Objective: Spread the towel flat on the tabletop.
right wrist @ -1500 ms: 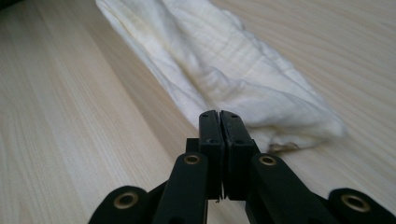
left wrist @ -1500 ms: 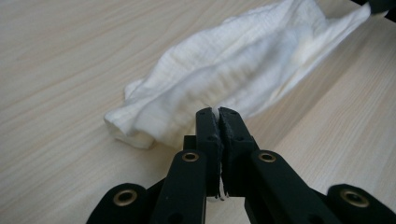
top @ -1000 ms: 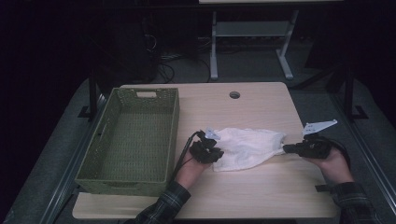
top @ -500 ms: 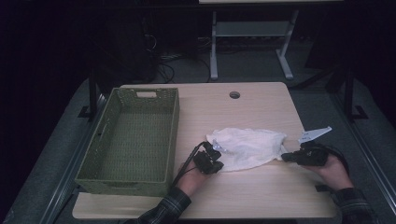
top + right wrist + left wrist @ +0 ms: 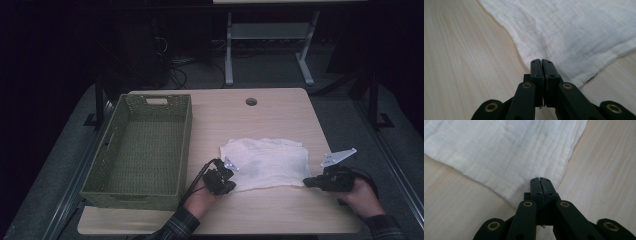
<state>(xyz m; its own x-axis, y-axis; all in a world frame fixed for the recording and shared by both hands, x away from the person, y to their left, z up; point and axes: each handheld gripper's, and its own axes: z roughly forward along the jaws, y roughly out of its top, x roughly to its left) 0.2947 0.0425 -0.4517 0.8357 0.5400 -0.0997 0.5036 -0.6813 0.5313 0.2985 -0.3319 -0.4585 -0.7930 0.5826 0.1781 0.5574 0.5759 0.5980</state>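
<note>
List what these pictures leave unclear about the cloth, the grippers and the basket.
- Left gripper: left gripper view shows jaws closed at the white crinkled cloth's corner; whether fabric is pinched is hidden by the jaws.
- Right gripper: same doubt in the right gripper view.
- Green woven basket: in the high view its near wall hides the floor just behind it.

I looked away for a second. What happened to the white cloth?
The white cloth was bunched up and is now stretched flat. Both grippers, left and right, pulled back toward the person, jaws closed on its near corners. The green basket stayed put.
</note>
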